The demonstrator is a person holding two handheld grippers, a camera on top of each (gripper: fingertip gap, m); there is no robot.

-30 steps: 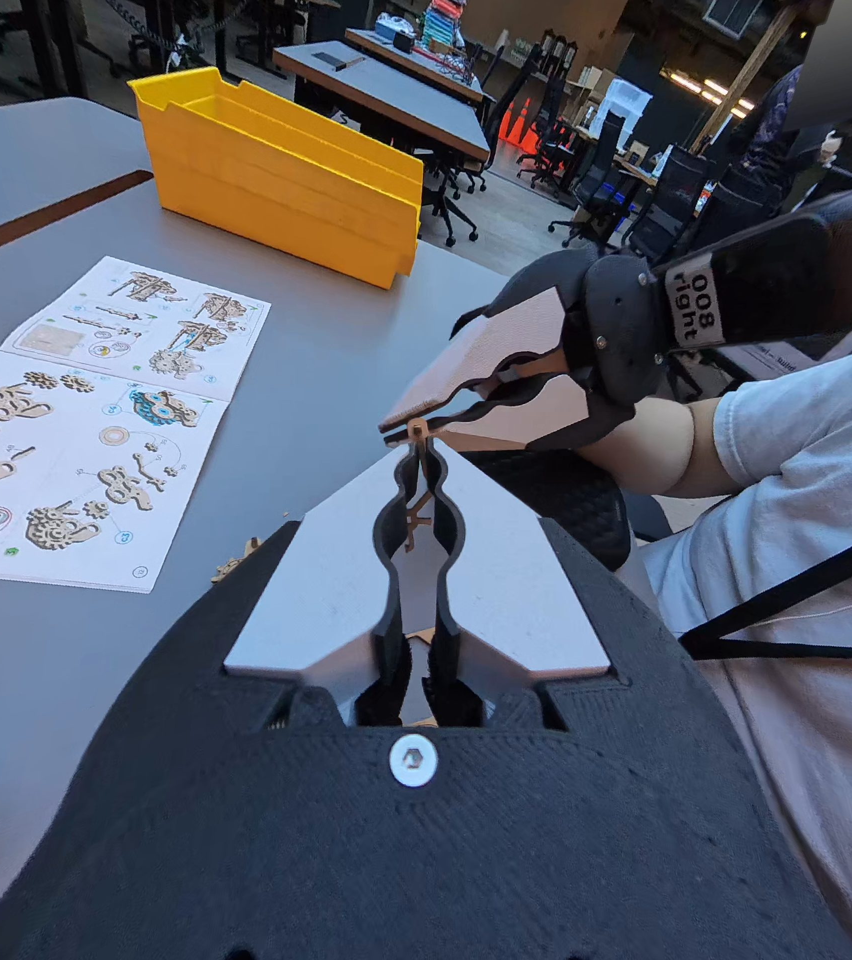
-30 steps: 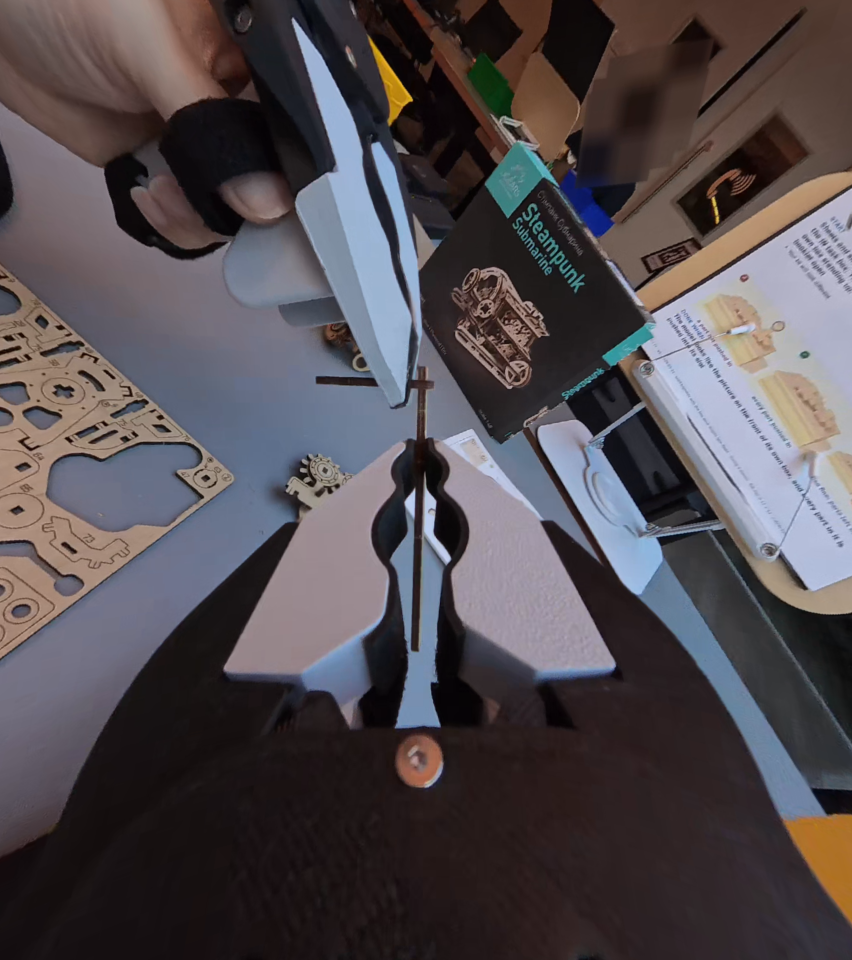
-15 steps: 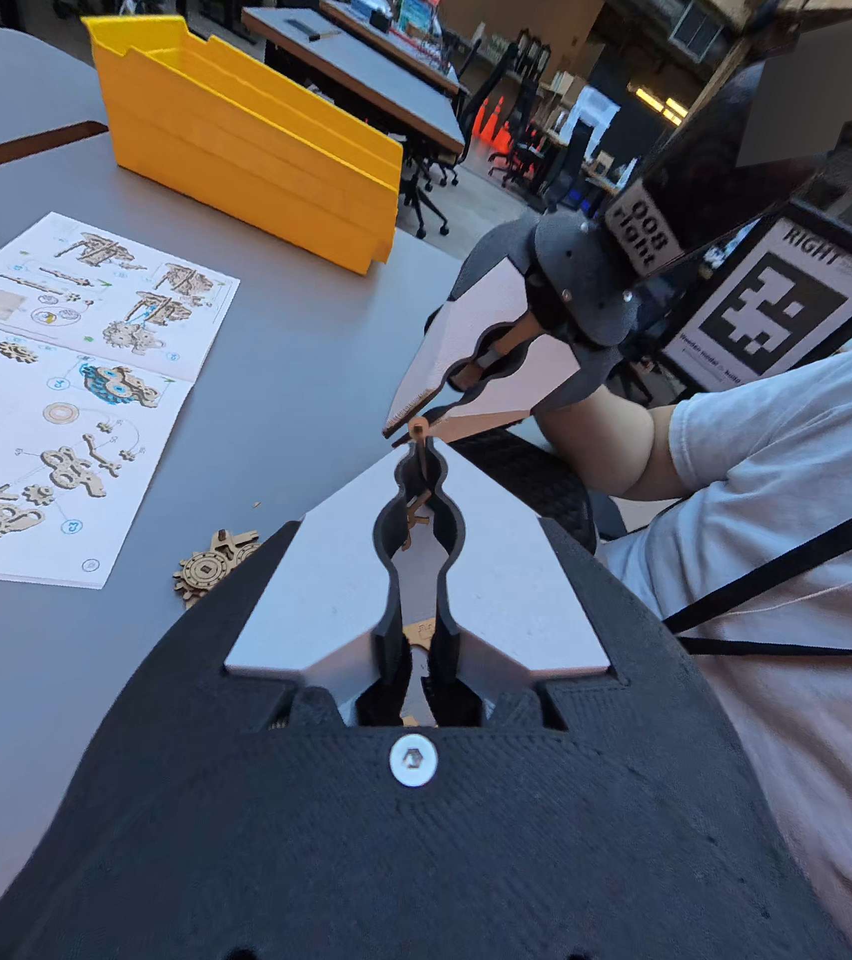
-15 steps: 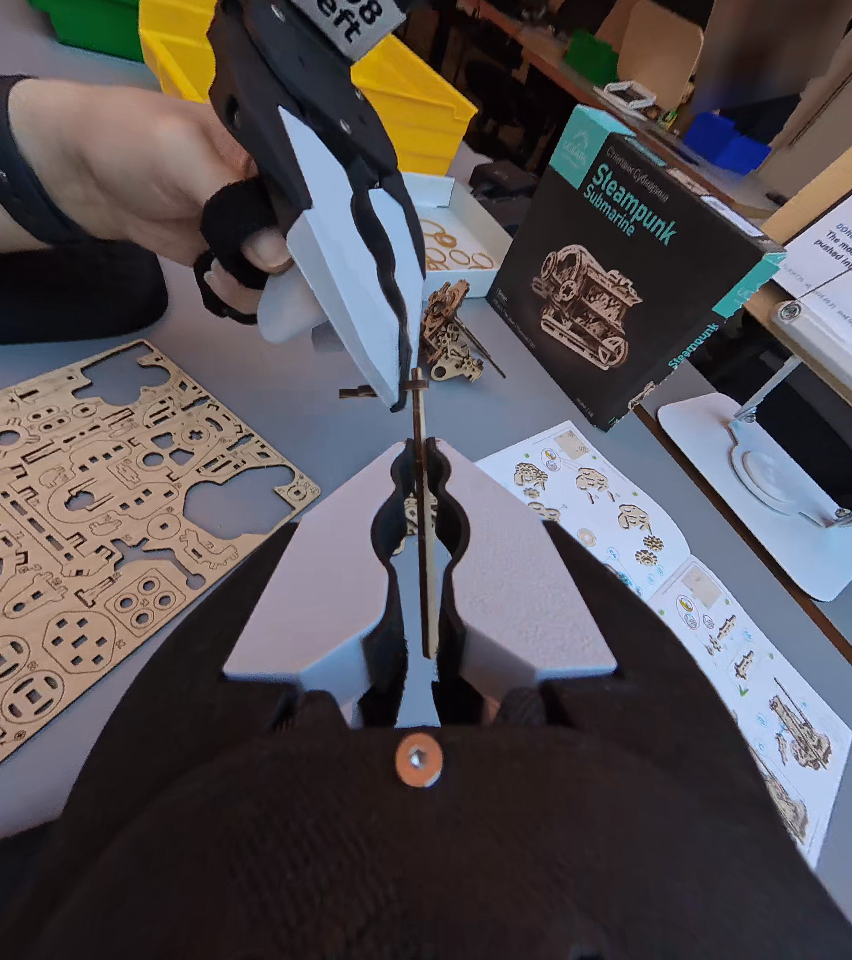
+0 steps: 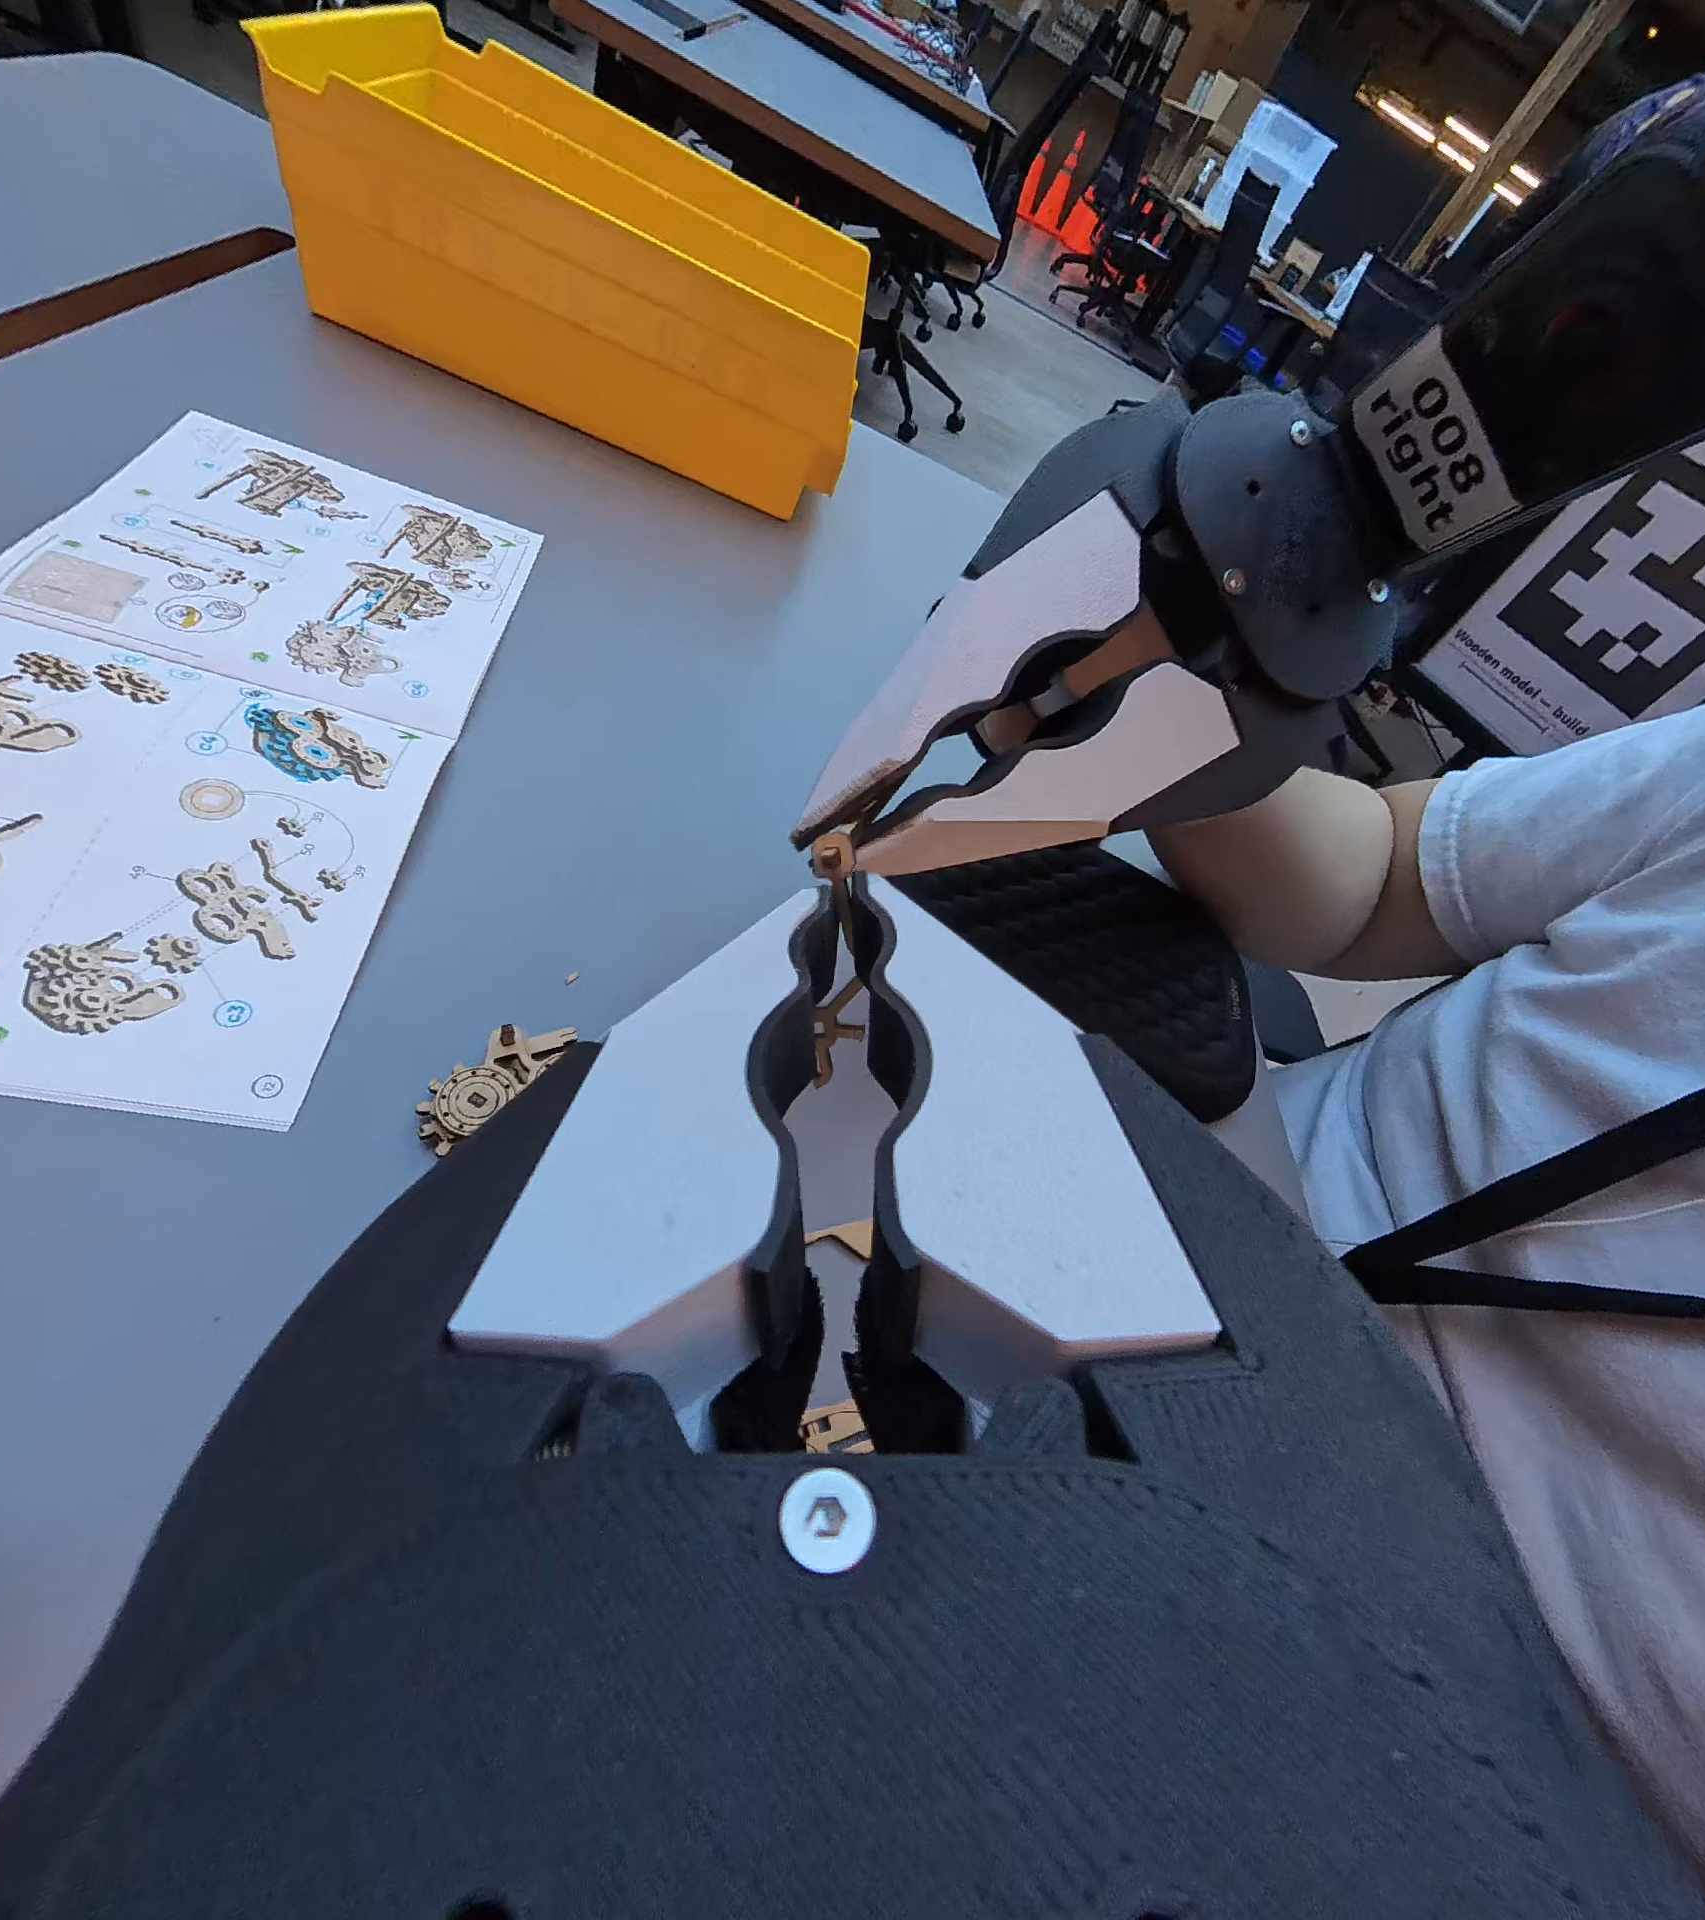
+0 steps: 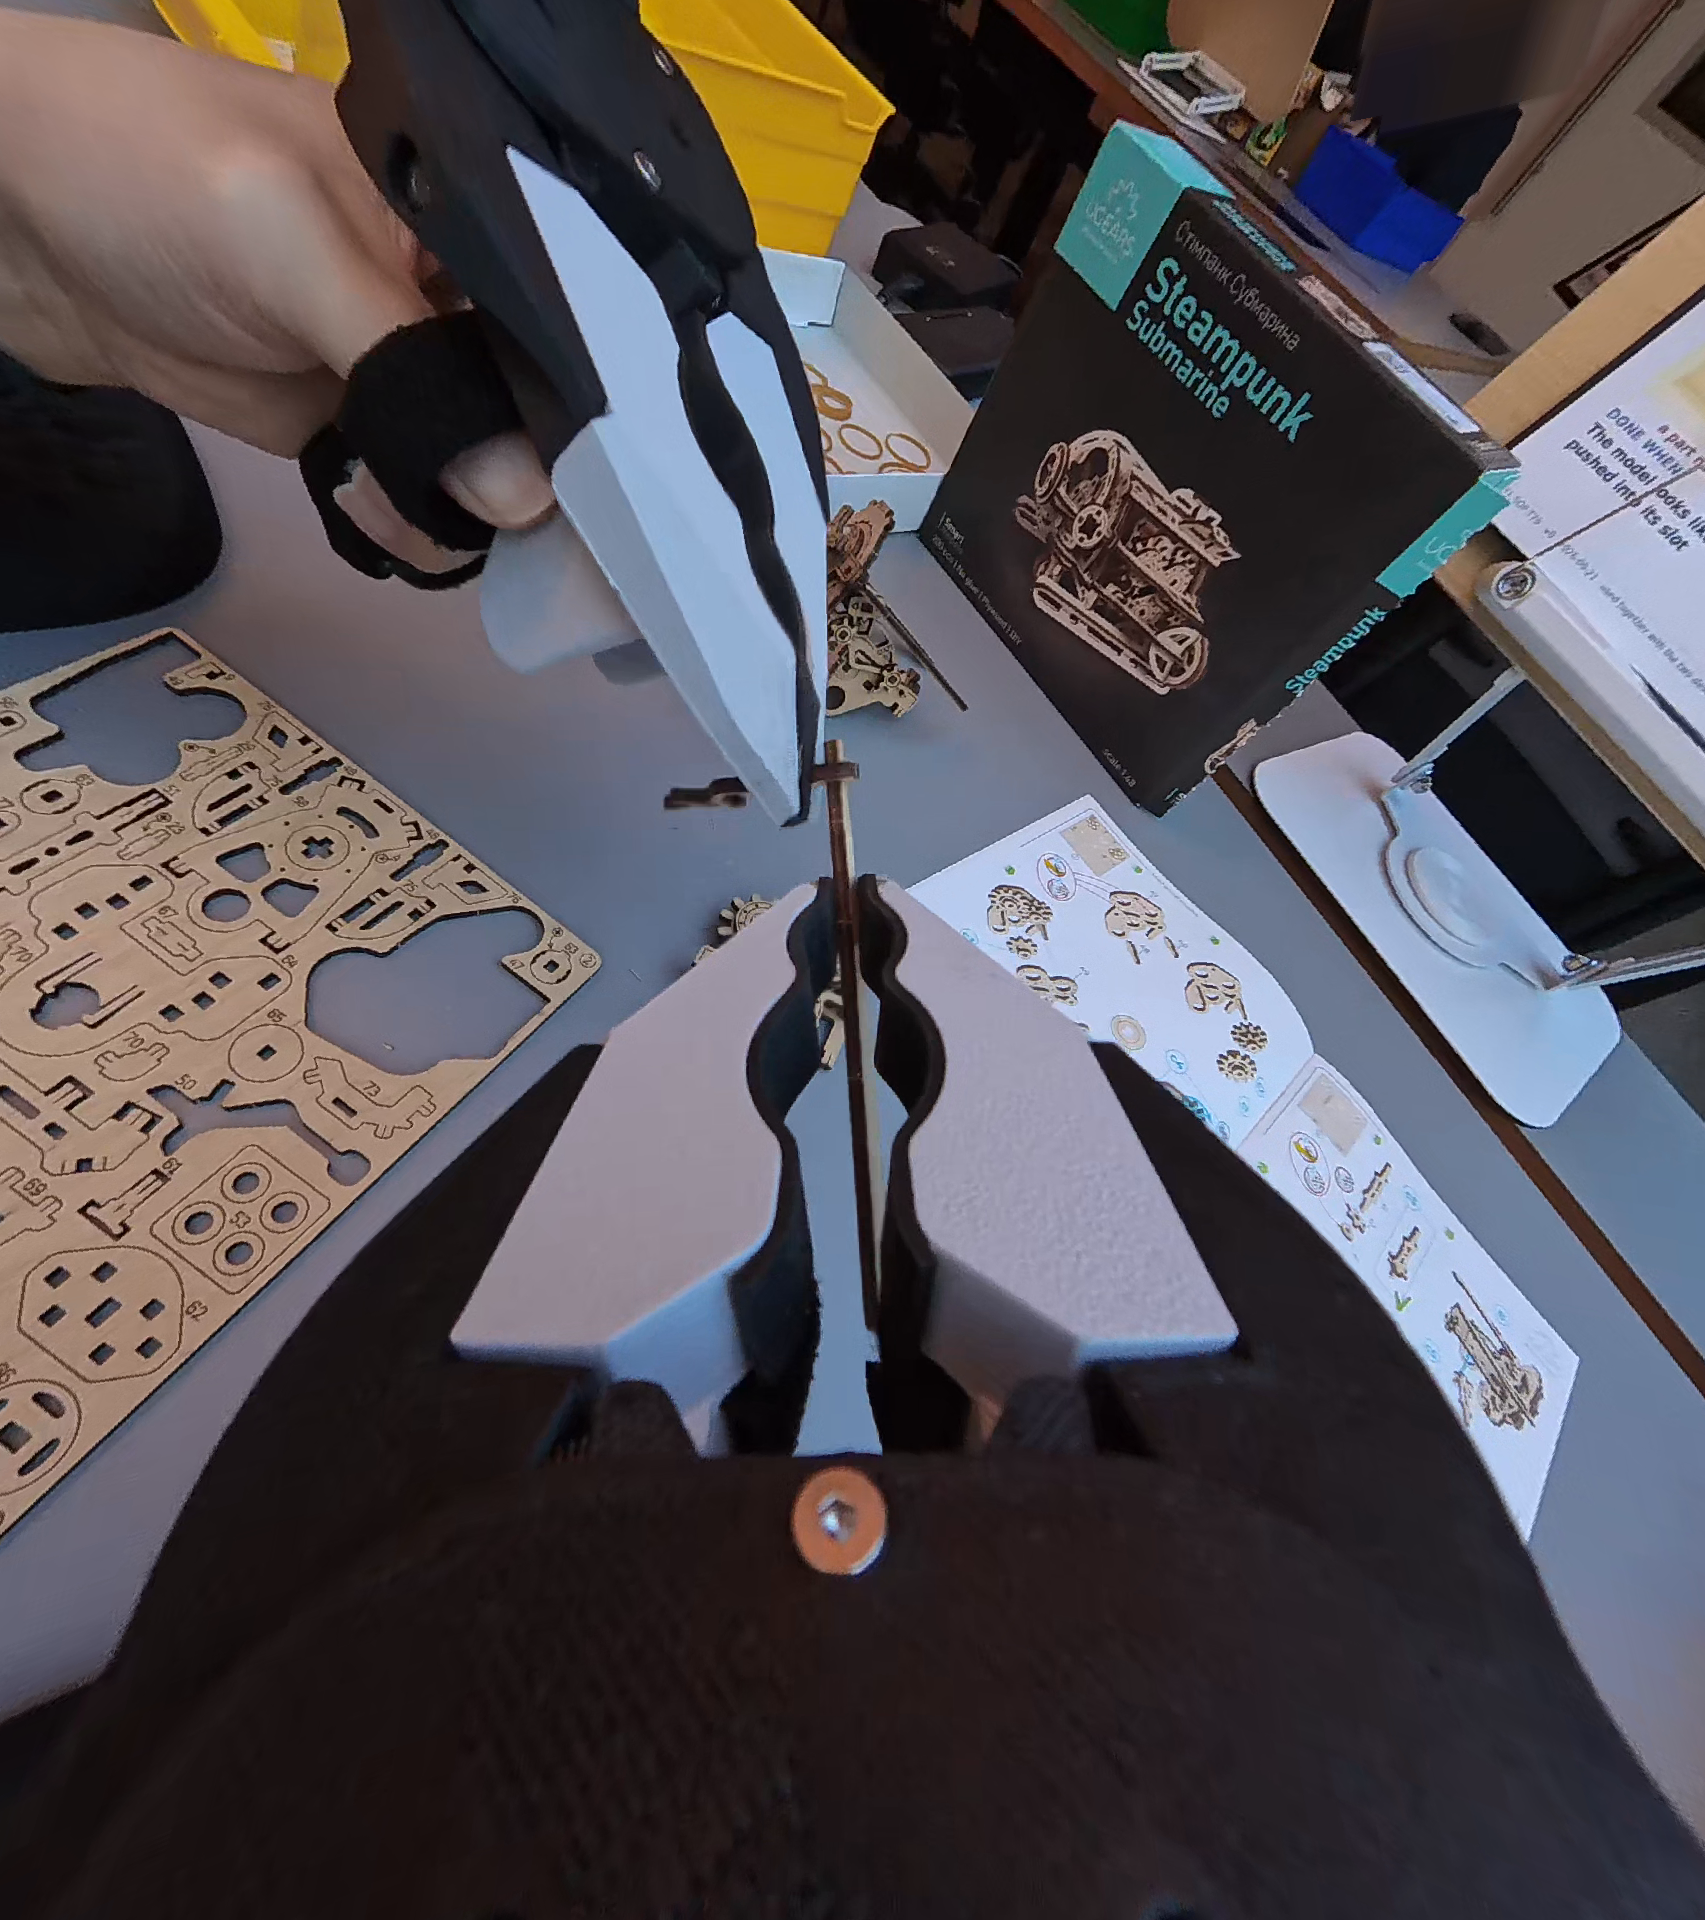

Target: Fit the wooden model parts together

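Two hand-held claws meet tip to tip above a grey worktop (image 6: 567, 748). The right claw (image 6: 843, 894) is pinched narrow on a thin wooden rod (image 6: 853, 1039), which runs up between its fingers and sticks out past the tips. The left claw (image 5: 840, 896) is likewise pinched narrow, gripping a small flat wooden piece (image 5: 832, 1013) that reaches to its tips. In the right wrist view the left claw (image 6: 798, 800) comes down from above, and a small wooden cross-piece (image 6: 835, 771) sits on the rod's end right at that claw's tips. Whether the two parts are fully seated cannot be told.

All other things lie around the open instruction booklet (image 6: 1243, 1101) on the worktop. Left of it is a laser-cut plywood sheet (image 6: 152, 1039) with several parts already out. Behind it stands a dark model box (image 6: 1191, 499), with a small part-built wooden assembly (image 6: 863, 634) just beside the box. A loose wooden gear piece (image 5: 484, 1086) lies near the booklet's edge. Beyond the booklet sits a yellow bin (image 5: 557, 260).
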